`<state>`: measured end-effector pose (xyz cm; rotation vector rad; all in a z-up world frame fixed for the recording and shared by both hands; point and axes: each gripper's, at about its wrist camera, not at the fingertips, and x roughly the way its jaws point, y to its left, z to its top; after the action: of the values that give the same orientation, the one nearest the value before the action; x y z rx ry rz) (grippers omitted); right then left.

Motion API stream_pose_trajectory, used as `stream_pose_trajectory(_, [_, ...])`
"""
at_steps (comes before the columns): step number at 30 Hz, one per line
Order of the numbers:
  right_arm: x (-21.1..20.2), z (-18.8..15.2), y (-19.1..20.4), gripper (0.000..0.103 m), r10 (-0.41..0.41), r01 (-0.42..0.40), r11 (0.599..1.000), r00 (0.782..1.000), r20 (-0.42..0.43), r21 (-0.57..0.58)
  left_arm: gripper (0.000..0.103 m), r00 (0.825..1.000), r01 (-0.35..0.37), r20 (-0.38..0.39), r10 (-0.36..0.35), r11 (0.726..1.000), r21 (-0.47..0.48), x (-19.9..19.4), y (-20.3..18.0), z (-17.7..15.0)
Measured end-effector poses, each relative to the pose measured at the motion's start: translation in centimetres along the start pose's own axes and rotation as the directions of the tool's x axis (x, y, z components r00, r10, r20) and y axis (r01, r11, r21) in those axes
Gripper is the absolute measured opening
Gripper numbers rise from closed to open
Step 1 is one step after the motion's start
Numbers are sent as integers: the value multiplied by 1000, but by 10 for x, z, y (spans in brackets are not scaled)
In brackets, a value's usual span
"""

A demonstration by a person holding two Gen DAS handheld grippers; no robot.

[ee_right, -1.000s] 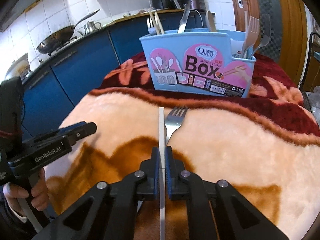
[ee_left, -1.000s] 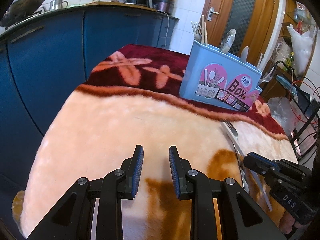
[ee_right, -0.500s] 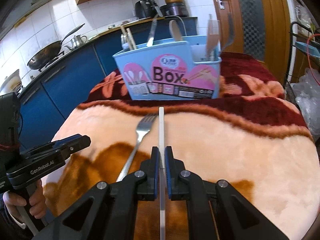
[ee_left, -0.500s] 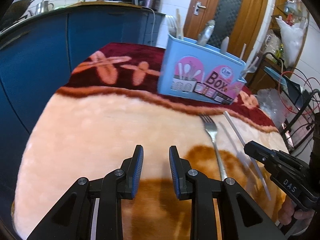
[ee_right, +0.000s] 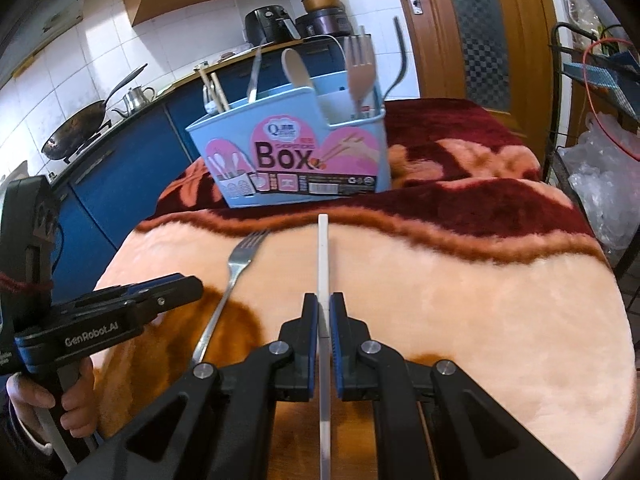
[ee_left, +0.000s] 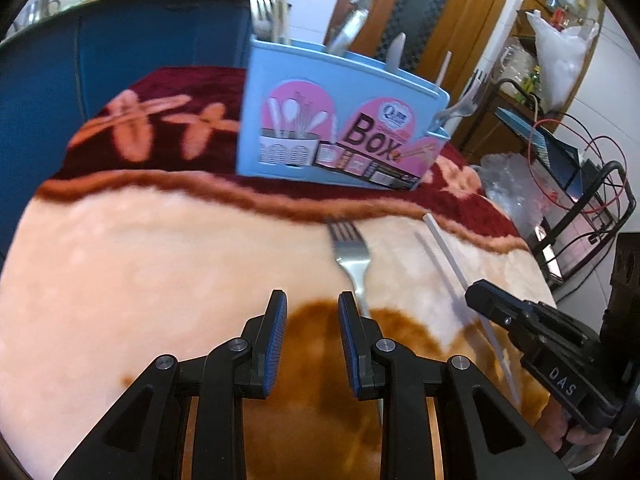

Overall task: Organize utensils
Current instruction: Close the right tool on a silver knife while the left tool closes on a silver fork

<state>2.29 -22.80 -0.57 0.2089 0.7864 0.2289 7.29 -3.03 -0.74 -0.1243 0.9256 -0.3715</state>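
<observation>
In front of the blue utensil box (ee_right: 296,152), on the plush blanket (ee_right: 460,288) that covers the table, a metal fork (ee_right: 230,276) lies flat with its tines pointing toward the box. The right gripper (ee_right: 324,312) hovers just to the right of the fork, its jaws pinching a white chopstick (ee_right: 322,264) that points straight ahead at the box and stops short of its front wall. The left gripper (ee_left: 312,320) hangs over the blanket nearer than the box, jaws spread with nothing between them; the fork's handle runs under its right finger. The box stands upright on the dark red band of the blanket and holds forks, spoons and chopsticks in its compartments.
</observation>
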Motion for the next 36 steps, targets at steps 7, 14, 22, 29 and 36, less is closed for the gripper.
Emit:
stream_pose_trajectory(7, [-1, -1, -12, 9, -4, 4, 1000, 1000, 0, 21, 27, 999, 33, -40, -33, 999, 7, 20, -7, 18])
stream_pose_trajectory(14, [1, 0, -16, 9, -4, 4, 1000, 1000, -6, 26, 27, 996, 52, -75, -53, 999, -6, 32, -11, 27])
stream_pose_trajectory(22, [4, 3, -13, 9, -3, 2, 1000, 999, -38, -5, 27, 987, 118, -111, -117, 993, 3, 40, -20, 31])
stream_pose_trajectory(29, [11, 6, -16, 11, 7, -8, 1000, 996, -91, -15, 15, 976, 173, -130, -173, 985, -9, 42, -24, 26])
stream_pose_trajectory(36, [22, 13, -16, 13, 21, -28, 999, 986, -166, -41, 15, 972, 170, -169, -161, 985, 37, 43, -34, 23])
